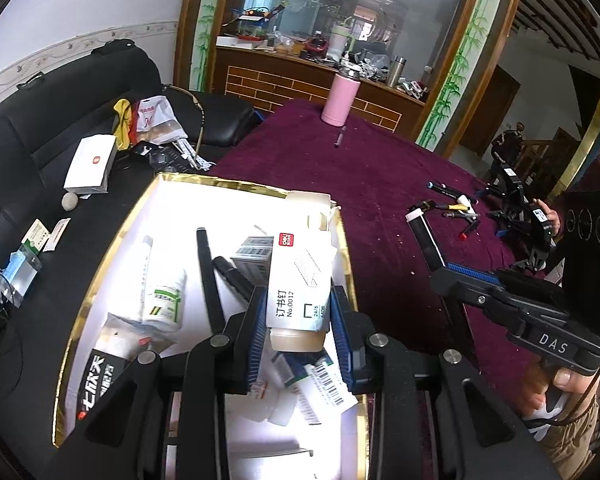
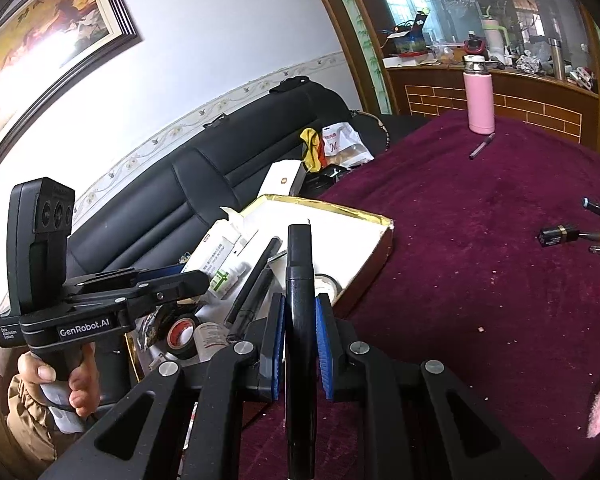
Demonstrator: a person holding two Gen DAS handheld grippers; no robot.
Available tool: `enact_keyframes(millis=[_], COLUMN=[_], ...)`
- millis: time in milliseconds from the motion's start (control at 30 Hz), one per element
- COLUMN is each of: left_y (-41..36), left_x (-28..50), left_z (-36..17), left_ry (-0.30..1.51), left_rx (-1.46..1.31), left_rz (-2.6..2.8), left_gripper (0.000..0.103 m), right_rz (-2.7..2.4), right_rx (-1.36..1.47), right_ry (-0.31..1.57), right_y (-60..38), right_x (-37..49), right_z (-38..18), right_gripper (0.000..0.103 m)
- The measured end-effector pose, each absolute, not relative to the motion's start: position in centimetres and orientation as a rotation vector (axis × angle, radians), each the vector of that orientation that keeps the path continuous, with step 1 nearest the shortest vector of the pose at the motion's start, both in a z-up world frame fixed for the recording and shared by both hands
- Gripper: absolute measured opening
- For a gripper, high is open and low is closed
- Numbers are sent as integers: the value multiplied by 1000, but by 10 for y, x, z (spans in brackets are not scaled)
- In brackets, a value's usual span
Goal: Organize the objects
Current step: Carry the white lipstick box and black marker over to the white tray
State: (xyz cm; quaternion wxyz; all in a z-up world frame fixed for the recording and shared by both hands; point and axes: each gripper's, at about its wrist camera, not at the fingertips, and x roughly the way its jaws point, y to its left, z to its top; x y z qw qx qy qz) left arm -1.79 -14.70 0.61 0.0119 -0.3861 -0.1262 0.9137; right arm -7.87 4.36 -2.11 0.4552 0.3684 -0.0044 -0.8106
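The left tongs (image 1: 298, 332) pinch a white cardboard staple box (image 1: 300, 280) above the gold-rimmed white tray (image 1: 236, 184), apparently to drop it among the clutter there. The right tongs (image 2: 300, 344) clamp a slim black marker (image 2: 299, 280) (glossy, upright), poised over the maroon-clothed surface (image 2: 480, 240) beside that tray.

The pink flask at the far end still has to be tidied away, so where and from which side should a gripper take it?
Grip the pink flask around its straight body, below the lid, coming in level from the near side across the cloth. It stands upright, and its near side looks open. Only a pen lies at its foot, so stay above that.
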Motion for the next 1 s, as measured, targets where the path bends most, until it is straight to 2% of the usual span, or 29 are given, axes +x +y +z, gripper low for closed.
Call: enact_keyframes(millis=[733,1000], left_y=[-215,-222], left_x=[-11,-14], left_z=[-9,-8], left_ry=[-497,-462], left_rx=[-1256,-1263], left_rz=[2929,2943], left_gripper=[30,30], right_rz=[-1952,-1930], right_rx=[939,939], right_ry=[37,66], right_y=[5,-15], right_x=[-72,-65], right_z=[-27,-27], right_gripper=[16,16])
